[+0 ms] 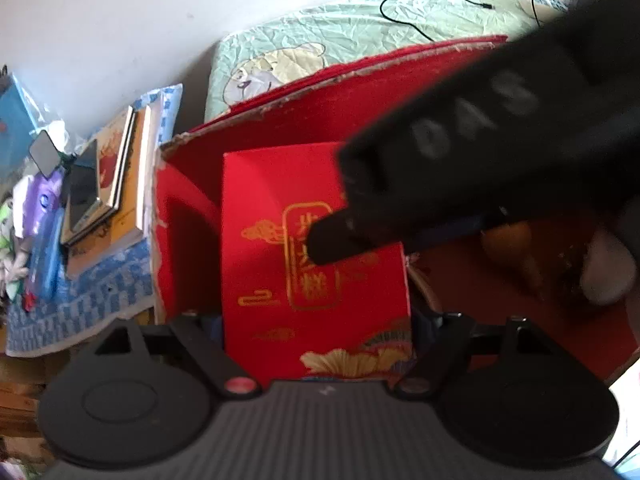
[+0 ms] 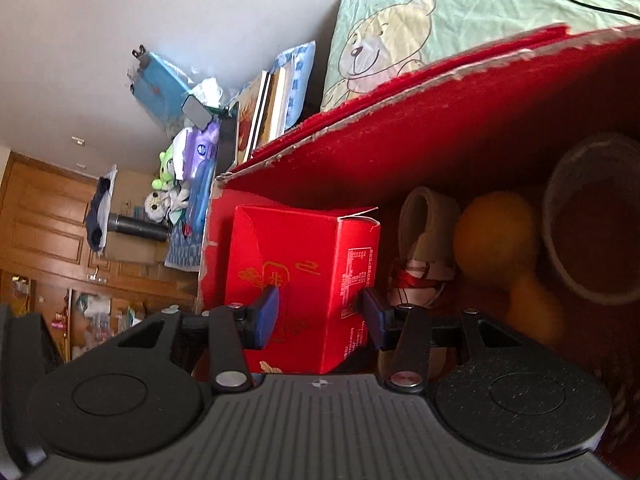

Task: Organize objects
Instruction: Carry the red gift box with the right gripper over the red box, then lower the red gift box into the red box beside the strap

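Observation:
A small red box (image 1: pixel 280 208) with gold print stands inside a big open red carton (image 1: pixel 340 96), at its left end. The box fills the space between my left gripper's arms, its sides tight against them; the left gripper (image 1: pixel 318 320) looks shut on it, pads mostly hidden. The right gripper (image 1: pixel 328 240), black and blurred, reaches in from the upper right with a fingertip over the box's printed face. In the right wrist view the same red box (image 2: pixel 304 248) lies just beyond the right gripper (image 2: pixel 320 312), whose blue pads (image 2: pixel 268 312) stand apart in front of it.
Deeper in the carton (image 2: pixel 440 120) lie an orange gourd (image 2: pixel 496 236), a round open container (image 2: pixel 592 216) and a pale bundle tied with red cord (image 2: pixel 428 232). Behind is a bed with a bear-print sheet (image 2: pixel 400 40). Left of the carton is a stack of books (image 1: pixel 120 184) amid toys.

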### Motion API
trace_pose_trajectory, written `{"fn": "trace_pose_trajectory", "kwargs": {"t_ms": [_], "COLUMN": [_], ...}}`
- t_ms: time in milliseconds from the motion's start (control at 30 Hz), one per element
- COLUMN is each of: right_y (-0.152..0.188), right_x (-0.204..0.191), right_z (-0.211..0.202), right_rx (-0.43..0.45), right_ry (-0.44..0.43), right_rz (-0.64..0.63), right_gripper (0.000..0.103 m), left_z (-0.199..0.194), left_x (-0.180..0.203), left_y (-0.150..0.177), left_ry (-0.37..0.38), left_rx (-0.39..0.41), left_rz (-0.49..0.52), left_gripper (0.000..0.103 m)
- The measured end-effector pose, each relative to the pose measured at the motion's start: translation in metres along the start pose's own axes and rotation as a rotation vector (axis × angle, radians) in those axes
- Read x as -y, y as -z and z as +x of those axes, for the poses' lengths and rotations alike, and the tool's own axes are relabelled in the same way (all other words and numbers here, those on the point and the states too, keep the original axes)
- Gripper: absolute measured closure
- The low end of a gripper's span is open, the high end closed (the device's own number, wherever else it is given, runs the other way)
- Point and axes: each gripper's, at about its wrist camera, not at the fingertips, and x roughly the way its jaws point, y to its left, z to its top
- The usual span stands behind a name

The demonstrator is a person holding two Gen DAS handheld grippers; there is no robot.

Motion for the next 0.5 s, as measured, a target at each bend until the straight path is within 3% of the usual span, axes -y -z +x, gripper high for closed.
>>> {"fn": "trace_pose_trajectory", "kwargs": {"t_ms": [133,500], "right_y": [-0.0067,-0.0056], "right_x": [0.0046,0.0088], "right_z": [0.0072,0.0076], "right_rx": [-0.034,-0.053], "right_ry": [0.0,0.039], "right_rz": [0.013,0.013], "right_gripper": [0.05,0.052], "left_z": [0.002,0.0097], "left_x": [0.0039,0.0104], "left_y": [0.0014,0.0021], "left_ry": [-0.007,-0.042], "left_rx": [-0.009,-0.017], "left_rz": [0.012,0.04], "left_gripper": [0.017,0.016]}}
